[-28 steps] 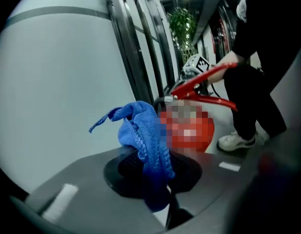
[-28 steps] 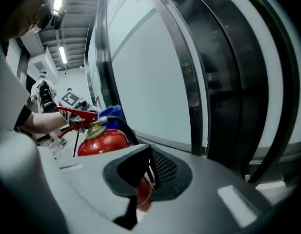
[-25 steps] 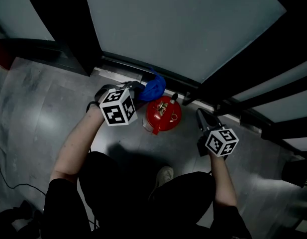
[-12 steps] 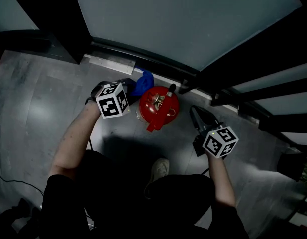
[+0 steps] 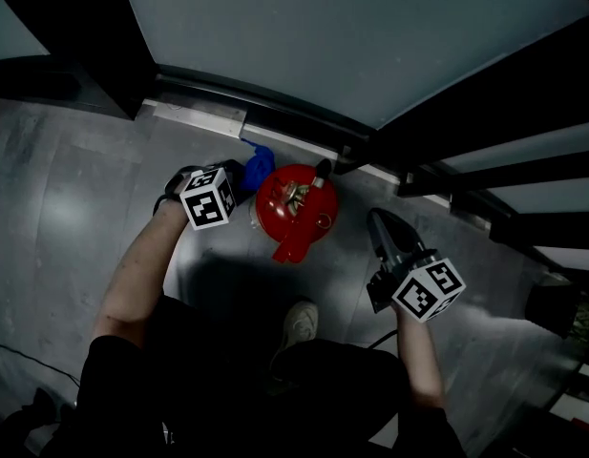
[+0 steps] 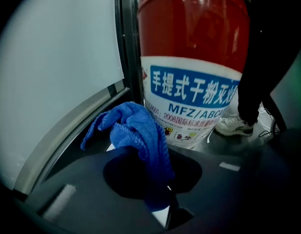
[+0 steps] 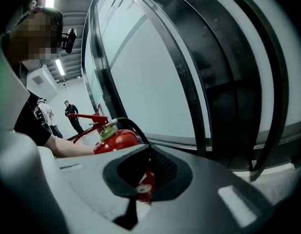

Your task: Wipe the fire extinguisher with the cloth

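Observation:
A red fire extinguisher (image 5: pixel 294 208) stands on the grey floor against a glass wall; its white label (image 6: pixel 191 99) fills the left gripper view. My left gripper (image 5: pixel 241 175) is shut on a crumpled blue cloth (image 5: pixel 259 163), which hangs low beside the cylinder's left side (image 6: pixel 135 135), close to the label's lower edge. Whether the cloth touches the cylinder I cannot tell. My right gripper (image 5: pixel 382 232) hovers to the right of the extinguisher, apart from it, jaws shut with nothing held. Over those jaws (image 7: pixel 143 182) the red handle and black hose (image 7: pixel 99 123) show.
A glass wall with dark frames (image 5: pixel 370 151) runs just behind the extinguisher. The person's shoe (image 5: pixel 299 322) rests on the floor in front of it, also seen as a white sneaker (image 6: pixel 233 126). Two people (image 7: pixel 71 115) stand far off.
The left gripper with the cloth has shifted from behind the extinguisher's top to its left side and lower. The right gripper has drawn back a little to the right.

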The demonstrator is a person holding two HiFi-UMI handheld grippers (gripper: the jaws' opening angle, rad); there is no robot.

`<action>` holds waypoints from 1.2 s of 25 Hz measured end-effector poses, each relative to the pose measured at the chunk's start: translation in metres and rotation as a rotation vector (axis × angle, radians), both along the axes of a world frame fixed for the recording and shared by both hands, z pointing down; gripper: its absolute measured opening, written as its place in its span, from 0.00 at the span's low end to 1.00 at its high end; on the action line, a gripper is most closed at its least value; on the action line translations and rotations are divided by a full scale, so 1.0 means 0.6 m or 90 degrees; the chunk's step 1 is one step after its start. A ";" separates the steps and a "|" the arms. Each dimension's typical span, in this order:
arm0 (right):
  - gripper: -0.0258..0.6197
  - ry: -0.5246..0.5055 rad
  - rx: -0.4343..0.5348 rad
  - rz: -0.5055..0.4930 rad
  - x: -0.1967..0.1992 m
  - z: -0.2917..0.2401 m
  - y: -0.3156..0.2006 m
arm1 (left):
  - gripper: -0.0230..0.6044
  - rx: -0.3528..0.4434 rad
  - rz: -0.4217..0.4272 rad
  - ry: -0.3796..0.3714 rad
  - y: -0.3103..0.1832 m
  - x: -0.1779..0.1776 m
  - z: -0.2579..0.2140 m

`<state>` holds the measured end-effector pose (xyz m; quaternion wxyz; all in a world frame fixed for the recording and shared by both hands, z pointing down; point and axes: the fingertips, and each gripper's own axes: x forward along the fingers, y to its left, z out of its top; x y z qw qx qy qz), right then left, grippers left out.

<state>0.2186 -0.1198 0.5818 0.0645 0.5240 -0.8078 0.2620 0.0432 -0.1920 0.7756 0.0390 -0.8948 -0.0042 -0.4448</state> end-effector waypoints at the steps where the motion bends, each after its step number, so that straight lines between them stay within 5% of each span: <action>1: 0.04 0.002 0.000 -0.006 -0.005 -0.001 0.004 | 0.14 -0.002 -0.001 -0.005 0.000 0.001 0.011; 9: 0.04 0.012 -0.022 -0.022 -0.008 0.019 0.024 | 0.14 -0.031 -0.037 -0.011 -0.005 0.006 0.080; 24: 0.04 0.033 -0.061 -0.043 -0.004 0.058 0.045 | 0.14 -0.088 -0.095 -0.094 0.037 -0.027 0.230; 30: 0.04 0.046 -0.025 -0.041 -0.011 0.035 0.005 | 0.14 -0.068 -0.165 -0.084 0.030 -0.073 0.170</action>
